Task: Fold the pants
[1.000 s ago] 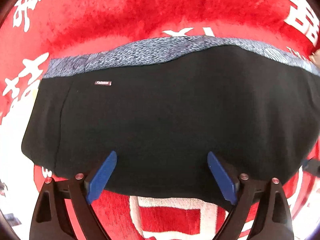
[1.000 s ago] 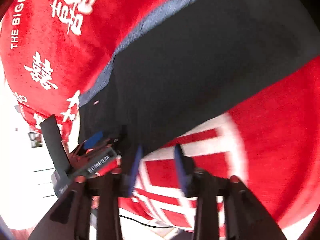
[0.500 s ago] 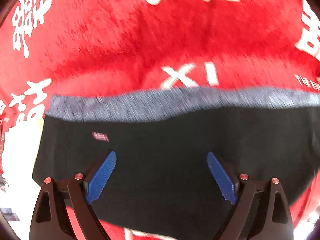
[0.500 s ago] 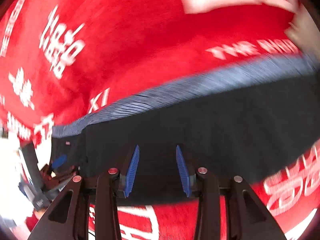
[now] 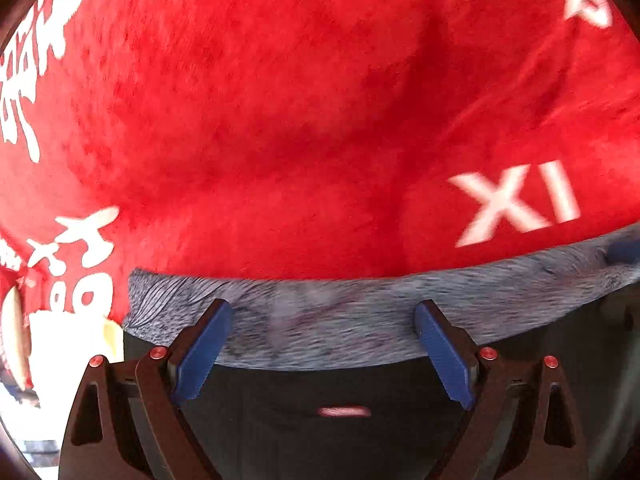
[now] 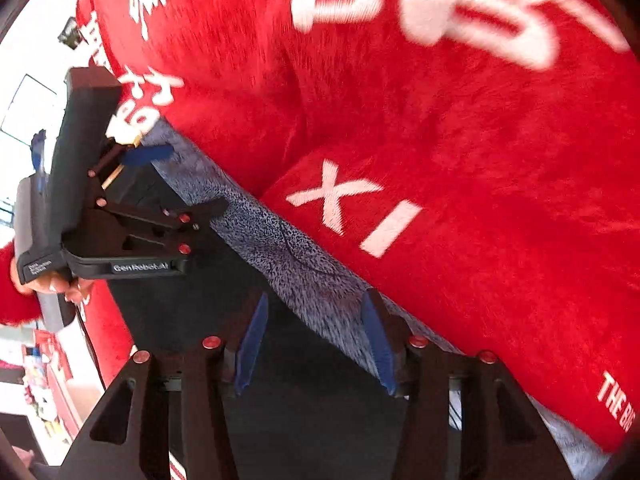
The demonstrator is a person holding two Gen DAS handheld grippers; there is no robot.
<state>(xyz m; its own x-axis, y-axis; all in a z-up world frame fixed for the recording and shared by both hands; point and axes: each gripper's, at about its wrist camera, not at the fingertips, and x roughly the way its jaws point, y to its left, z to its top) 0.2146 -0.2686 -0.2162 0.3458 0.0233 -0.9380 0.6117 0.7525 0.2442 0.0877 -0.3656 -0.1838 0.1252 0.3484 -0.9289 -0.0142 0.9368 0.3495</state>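
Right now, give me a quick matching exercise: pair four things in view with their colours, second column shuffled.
Things:
1. pants
2. waistband
3. blanket
4. pads of the left tool

Colours:
A. red with white lettering
B. blue
C. black
D. speckled grey

Pairs: 1-C, 2-D, 3-A, 4-B

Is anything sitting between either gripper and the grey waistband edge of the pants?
Nothing visible. The left gripper is open, its fingers straddling the grey waistband of the pants. The right gripper is closing over the same band further along, pads not yet pressing it. Only the red blanket lies beyond.
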